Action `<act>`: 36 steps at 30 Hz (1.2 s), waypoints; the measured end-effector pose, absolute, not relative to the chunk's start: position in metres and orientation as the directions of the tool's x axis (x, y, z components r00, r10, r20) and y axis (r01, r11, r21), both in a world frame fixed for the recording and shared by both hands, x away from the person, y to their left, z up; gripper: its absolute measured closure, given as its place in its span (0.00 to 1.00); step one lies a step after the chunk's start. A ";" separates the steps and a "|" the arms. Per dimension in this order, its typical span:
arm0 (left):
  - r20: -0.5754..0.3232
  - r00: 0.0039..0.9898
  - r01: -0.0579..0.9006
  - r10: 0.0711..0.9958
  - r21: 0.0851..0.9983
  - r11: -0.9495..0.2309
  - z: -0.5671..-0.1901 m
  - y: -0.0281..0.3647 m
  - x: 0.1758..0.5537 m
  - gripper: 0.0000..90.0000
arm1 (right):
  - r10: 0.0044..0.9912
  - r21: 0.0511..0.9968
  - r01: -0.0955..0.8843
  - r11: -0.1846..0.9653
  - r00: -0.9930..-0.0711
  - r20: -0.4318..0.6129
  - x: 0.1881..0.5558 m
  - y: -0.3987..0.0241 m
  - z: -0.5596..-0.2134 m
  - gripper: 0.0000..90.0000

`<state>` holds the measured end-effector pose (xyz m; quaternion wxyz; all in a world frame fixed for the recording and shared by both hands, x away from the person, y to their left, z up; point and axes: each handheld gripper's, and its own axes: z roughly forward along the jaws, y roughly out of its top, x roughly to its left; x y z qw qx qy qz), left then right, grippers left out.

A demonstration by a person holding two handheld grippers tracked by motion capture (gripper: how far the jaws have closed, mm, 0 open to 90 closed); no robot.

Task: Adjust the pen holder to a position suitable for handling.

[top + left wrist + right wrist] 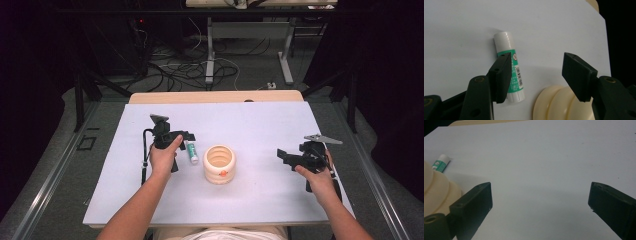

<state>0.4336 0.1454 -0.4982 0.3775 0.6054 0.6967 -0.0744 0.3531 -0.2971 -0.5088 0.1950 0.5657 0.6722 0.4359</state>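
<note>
Glue stick point(192, 151) lay at frame centre-left beside cream ribbed cup point(219, 164), left gripper point(187, 136) spread wide just above it, right gripper point(284, 156) spread wide at right over white board point(260, 125)

Both forearms come in from the bottom edge of the high view. The left hand point(164, 159) holds the left gripper point(186, 135), which is pointed right and tilted down, jaws spread wide. The right hand point(315, 175) holds the right gripper point(281, 155), pointed left toward the middle, jaws wide apart and nothing between them.
</note>
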 end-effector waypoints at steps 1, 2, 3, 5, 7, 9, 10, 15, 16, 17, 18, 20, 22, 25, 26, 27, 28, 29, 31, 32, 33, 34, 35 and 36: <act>-0.613 0.007 0.900 0.790 0.349 0.262 -0.499 0.145 0.435 0.46 | 0.931 0.807 0.591 -0.015 -0.285 0.226 0.353 -0.297 -0.509 0.06; -0.609 0.002 0.902 0.793 0.343 0.261 -0.501 0.144 0.435 0.46 | 0.932 0.805 0.593 -0.015 -0.284 0.226 0.353 -0.297 -0.509 0.06; -0.608 -0.009 0.904 0.794 0.335 0.267 -0.502 0.144 0.436 0.46 | 0.932 0.805 0.593 -0.015 -0.284 0.226 0.353 -0.297 -0.509 0.06; -0.606 -0.016 0.907 0.795 0.326 0.267 -0.504 0.143 0.438 0.46 | 0.931 0.805 0.594 -0.018 -0.284 0.230 0.353 -0.297 -0.509 0.06; -0.599 -0.021 0.907 0.800 0.325 0.267 -0.506 0.143 0.439 0.46 | 0.931 0.804 0.594 -0.018 -0.283 0.230 0.353 -0.297 -0.509 0.06; -0.599 -0.031 0.908 0.801 0.317 0.273 -0.508 0.142 0.440 0.47 | 0.931 0.806 0.591 -0.014 -0.286 0.225 0.353 -0.297 -0.509 0.06; -0.596 -0.033 0.911 0.802 0.312 0.269 -0.508 0.142 0.440 0.47 | 0.931 0.808 0.590 -0.010 -0.288 0.222 0.354 -0.297 -0.509 0.06; -0.592 -0.043 0.914 0.805 0.303 0.271 -0.512 0.141 0.443 0.48 | 0.929 0.805 0.593 -0.016 -0.288 0.231 0.353 -0.297 -0.510 0.06; -0.584 -0.040 0.918 0.811 0.299 0.260 -0.513 0.141 0.443 0.48 | 0.929 0.804 0.594 -0.017 -0.288 0.232 0.353 -0.296 -0.510 0.06; -0.588 -0.041 0.918 0.808 0.297 0.263 -0.514 0.140 0.444 0.49 | 0.929 0.803 0.596 -0.020 -0.286 0.235 0.353 -0.296 -0.510 0.06; -0.588 -0.046 0.917 0.808 0.296 0.267 -0.515 0.140 0.444 0.49 | 0.928 0.800 0.599 -0.016 -0.290 0.236 0.353 -0.296 -0.510 0.06; -0.585 -0.050 0.920 0.810 0.289 0.266 -0.517 0.139 0.445 0.49 | 0.930 0.805 0.594 -0.010 -0.289 0.225 0.354 -0.297 -0.510 0.07; -0.580 -0.052 0.922 0.813 0.285 0.262 -0.519 0.139 0.446 0.49 | 0.931 0.805 0.593 -0.013 -0.286 0.226 0.354 -0.296 -0.511 0.07; -0.576 -0.077 0.920 0.814 0.274 0.281 -0.521 0.138 0.447 0.50 | 0.932 0.806 0.592 -0.009 -0.288 0.221 0.354 -0.297 -0.511 0.07; -0.576 -0.083 0.920 0.813 0.270 0.285 -0.522 0.137 0.447 0.50 | 0.931 0.804 0.595 -0.014 -0.285 0.227 0.354 -0.296 -0.511 0.07; -0.573 -0.083 0.919 0.816 0.272 0.284 -0.523 0.137 0.447 0.51 | 0.931 0.804 0.594 -0.012 -0.287 0.226 0.354 -0.297 -0.511 0.07; -0.570 -0.081 0.922 0.818 0.268 0.278 -0.524 0.137 0.448 0.51 | 0.931 0.803 0.595 -0.013 -0.286 0.227 0.354 -0.296 -0.511 0.07; -0.566 -0.084 0.922 0.820 0.267 0.279 -0.524 0.137 0.448 0.51 | 0.930 0.801 0.598 -0.010 -0.289 0.226 0.354 -0.297 -0.511 0.07; -0.563 -0.086 0.925 0.822 0.261 0.275 -0.526 0.137 0.449 0.52 | 0.931 0.803 0.596 -0.004 -0.292 0.221 0.354 -0.297 -0.511 0.07; -0.558 -0.091 0.926 0.825 0.257 0.276 -0.527 0.137 0.449 0.52 | 0.930 0.801 0.599 -0.007 -0.290 0.225 0.354 -0.297 -0.511 0.07; -0.560 -0.096 0.926 0.823 0.253 0.280 -0.528 0.136 0.449 0.52 | 0.930 0.801 0.598 -0.007 -0.290 0.225 0.354 -0.297 -0.511 0.07; -0.561 -0.098 0.924 0.822 0.255 0.285 -0.529 0.136 0.449 0.53 | 0.930 0.801 0.599 -0.007 -0.291 0.225 0.354 -0.297 -0.511 0.07; -0.560 -0.097 0.927 0.823 0.251 0.280 -0.530 0.136 0.449 0.54 | 0.930 0.803 0.596 -0.003 -0.293 0.221 0.354 -0.297 -0.511 0.07; -0.558 -0.105 0.925 0.823 0.249 0.287 -0.531 0.135 0.450 0.54 | 0.930 0.803 0.596 -0.003 -0.293 0.221 0.354 -0.297 -0.511 0.07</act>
